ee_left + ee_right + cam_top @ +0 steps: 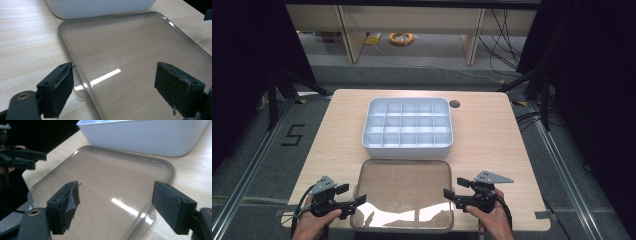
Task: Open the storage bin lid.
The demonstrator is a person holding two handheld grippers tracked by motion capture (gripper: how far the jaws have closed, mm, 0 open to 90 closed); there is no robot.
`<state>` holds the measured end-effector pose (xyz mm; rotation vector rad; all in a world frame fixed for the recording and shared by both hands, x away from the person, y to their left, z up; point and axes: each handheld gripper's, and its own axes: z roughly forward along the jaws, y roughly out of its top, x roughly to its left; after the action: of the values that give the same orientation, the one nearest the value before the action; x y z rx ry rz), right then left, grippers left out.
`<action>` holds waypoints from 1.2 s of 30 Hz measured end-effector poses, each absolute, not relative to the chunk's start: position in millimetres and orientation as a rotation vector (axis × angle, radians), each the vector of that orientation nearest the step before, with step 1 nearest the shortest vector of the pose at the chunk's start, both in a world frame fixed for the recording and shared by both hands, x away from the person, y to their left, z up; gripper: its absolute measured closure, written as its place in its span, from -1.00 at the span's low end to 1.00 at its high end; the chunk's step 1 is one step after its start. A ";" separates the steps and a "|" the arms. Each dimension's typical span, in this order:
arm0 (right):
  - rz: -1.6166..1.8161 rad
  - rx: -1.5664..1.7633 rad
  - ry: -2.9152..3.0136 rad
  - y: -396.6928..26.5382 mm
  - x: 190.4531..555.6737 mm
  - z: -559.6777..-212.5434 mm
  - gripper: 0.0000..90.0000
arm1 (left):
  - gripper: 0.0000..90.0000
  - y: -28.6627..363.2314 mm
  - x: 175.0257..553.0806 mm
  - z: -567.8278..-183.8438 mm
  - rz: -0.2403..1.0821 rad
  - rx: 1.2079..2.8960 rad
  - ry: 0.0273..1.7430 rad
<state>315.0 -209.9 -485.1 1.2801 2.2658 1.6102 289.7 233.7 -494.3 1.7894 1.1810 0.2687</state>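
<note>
The clear plastic lid (404, 192) lay flat on the table (492, 135), just in front of the white compartment box (408, 127). Both the left hand-held gripper (354, 202) and the right hand-held gripper (451, 194) stood open at its side edges. It looked light, stiff and slippery, best pinched at its raised rim.

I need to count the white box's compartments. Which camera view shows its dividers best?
The high view: it looks down into the white compartment box, showing its whole divider grid. The left gripper view shows just its outer wall; the right gripper view shows wall and a sliver of rim.
</note>
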 end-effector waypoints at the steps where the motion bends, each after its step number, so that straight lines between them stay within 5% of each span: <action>1: 1.590 1.257 2.278 -210.8 313.1 -484.9 -0.51 | -0.65 234.7 288.9 -494.1 0.271 1.805 1.173; 36: 1.502 1.310 2.355 -222.3 248.1 -491.8 -0.49 | -0.65 230.4 246.9 -490.3 0.291 1.886 1.107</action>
<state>248.1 -222.3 -491.8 1.3102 2.3554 1.5017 246.9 230.4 -490.3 1.8864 1.1070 0.2912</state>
